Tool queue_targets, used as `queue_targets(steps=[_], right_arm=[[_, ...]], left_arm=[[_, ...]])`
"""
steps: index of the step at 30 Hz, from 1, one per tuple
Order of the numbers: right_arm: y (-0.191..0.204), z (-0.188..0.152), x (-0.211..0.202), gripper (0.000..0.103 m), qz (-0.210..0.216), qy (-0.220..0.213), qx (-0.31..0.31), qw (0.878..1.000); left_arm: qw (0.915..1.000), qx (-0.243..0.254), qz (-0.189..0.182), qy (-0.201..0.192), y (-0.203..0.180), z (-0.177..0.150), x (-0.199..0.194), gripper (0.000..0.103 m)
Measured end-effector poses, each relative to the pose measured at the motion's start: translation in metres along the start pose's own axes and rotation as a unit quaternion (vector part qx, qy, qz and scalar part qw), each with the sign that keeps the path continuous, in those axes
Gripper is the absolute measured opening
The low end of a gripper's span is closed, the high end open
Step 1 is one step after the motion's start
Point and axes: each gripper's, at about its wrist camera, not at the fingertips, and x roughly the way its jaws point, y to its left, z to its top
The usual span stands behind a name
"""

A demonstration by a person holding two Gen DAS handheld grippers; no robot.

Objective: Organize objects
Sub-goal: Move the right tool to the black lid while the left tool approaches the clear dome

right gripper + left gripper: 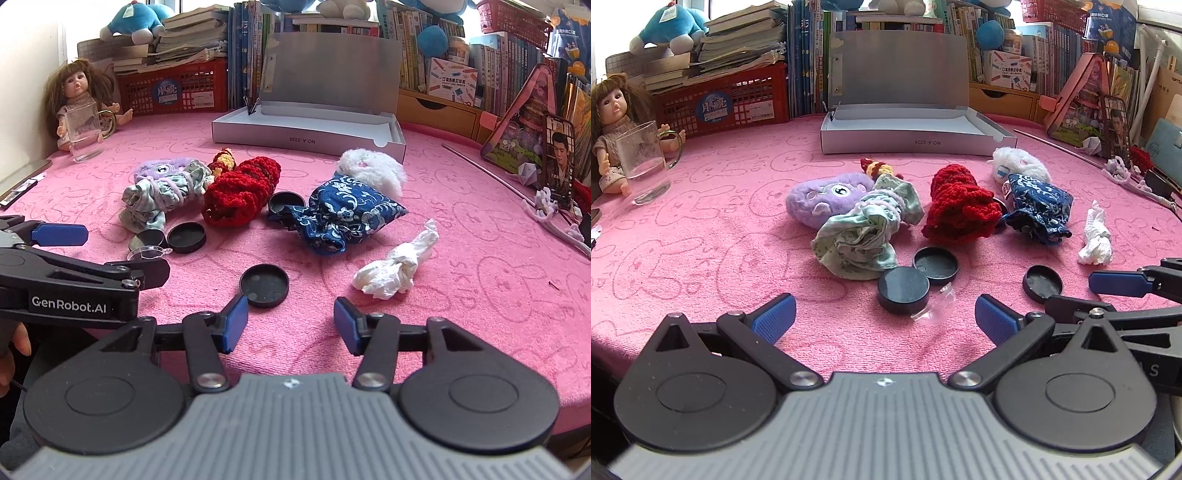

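On the pink cloth lie a purple plush (827, 197), a pale green cloth bundle (864, 229), a red knitted piece (960, 208), a blue patterned pouch (1039, 208), a white fluffy toy (1021, 166) and a crumpled white tissue (1095, 240). Black round lids (903, 290) (1042, 282) and a clear plastic cap (934, 304) lie nearest. My left gripper (884, 319) is open and empty just before the lids. My right gripper (290, 325) is open and empty, just short of a black lid (264, 285). An open grey box (916, 136) stands behind the pile.
A glass mug (644, 166) and a doll (613, 125) stand at the far left. A red basket (727, 101), books and plush toys line the back. A metal rod (487, 170), framed pictures (557, 155) and white chenille stems (554, 214) lie at the right.
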Motion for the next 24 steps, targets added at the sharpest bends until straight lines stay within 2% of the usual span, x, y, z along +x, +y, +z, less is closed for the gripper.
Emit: queue_targets(steps=[7,13,18,24], right_arm=[[-0.001,0.004,0.004,0.065,0.016,-0.012,-0.001,1.0],[0.001,0.008,0.01,0.064,0.032,-0.021,-0.009,0.999],[0.003,0.007,0.013,0.046,0.03,-0.018,-0.017,0.999],[0.002,0.006,0.011,0.037,0.025,-0.018,-0.009,0.999]], left_arm=[[0.9992,-0.028,-0.027,0.004,0.008,-0.001,-0.003,0.103],[0.9985,-0.043,-0.031,0.012,0.014,-0.002,-0.002,0.103],[0.9988,-0.038,-0.025,0.017,0.013,-0.004,0.0,0.103],[0.9996,0.004,0.017,0.024,-0.001,-0.006,0.007,0.103]])
